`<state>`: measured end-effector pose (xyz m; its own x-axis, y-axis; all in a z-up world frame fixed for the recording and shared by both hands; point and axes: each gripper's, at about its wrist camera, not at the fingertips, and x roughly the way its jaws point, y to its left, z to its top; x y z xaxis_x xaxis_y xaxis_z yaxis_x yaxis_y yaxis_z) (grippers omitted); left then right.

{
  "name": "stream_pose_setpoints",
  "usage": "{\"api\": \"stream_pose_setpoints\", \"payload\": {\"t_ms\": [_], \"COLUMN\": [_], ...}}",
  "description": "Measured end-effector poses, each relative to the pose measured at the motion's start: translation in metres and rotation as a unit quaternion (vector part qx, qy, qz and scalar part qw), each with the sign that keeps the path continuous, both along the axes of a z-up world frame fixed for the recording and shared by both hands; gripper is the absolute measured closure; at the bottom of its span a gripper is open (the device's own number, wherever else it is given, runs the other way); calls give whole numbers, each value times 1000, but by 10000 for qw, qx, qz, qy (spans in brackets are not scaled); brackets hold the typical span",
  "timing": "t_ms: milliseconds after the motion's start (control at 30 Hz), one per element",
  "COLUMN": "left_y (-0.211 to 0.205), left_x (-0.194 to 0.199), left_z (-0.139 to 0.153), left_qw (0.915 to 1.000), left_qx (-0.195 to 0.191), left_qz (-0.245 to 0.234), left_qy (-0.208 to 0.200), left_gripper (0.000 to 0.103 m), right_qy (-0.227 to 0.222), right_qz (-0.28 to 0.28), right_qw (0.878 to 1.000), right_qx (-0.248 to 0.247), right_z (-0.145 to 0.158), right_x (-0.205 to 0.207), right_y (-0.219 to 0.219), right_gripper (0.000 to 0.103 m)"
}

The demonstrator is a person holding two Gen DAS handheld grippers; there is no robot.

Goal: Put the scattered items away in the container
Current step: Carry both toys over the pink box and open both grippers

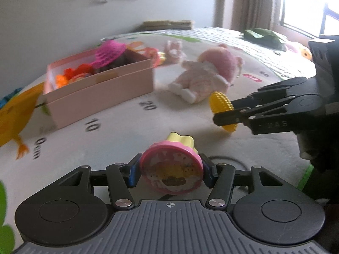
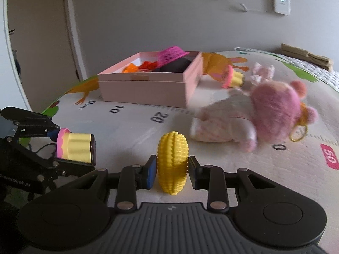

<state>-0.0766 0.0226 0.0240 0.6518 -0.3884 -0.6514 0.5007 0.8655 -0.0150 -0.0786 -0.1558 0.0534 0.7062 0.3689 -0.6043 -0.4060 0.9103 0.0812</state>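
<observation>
My left gripper is shut on a pink-and-yellow cupcake toy, its pink round face turned to the camera; the same cupcake toy shows at the left of the right wrist view. My right gripper is shut on a yellow corn toy, seen again as the corn toy in the right gripper at the right of the left wrist view. Ahead stands the pink box, open-topped, with a magenta knitted hat and orange items inside.
A pink plush doll lies on the printed play mat right of the box. A second cupcake toy and a pale pink bow lie behind it. A green item sits far right near the window.
</observation>
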Motion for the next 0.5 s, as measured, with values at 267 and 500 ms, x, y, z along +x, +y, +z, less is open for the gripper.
{"api": "stream_pose_setpoints", "payload": {"t_ms": [267, 500], "left_y": [30, 44], "left_x": [-3, -5], "left_z": [2, 3], "left_qw": [9994, 9990], "left_qx": [-98, -188], "left_qz": [320, 416], "left_qy": [13, -1], "left_gripper": [43, 43], "right_qy": [60, 126], "right_qz": [389, 610], "right_qw": [9992, 9979], "right_qx": [-58, -149], "right_z": [5, 6], "right_x": [-3, -1], "right_y": [34, 56], "right_gripper": [72, 72]}}
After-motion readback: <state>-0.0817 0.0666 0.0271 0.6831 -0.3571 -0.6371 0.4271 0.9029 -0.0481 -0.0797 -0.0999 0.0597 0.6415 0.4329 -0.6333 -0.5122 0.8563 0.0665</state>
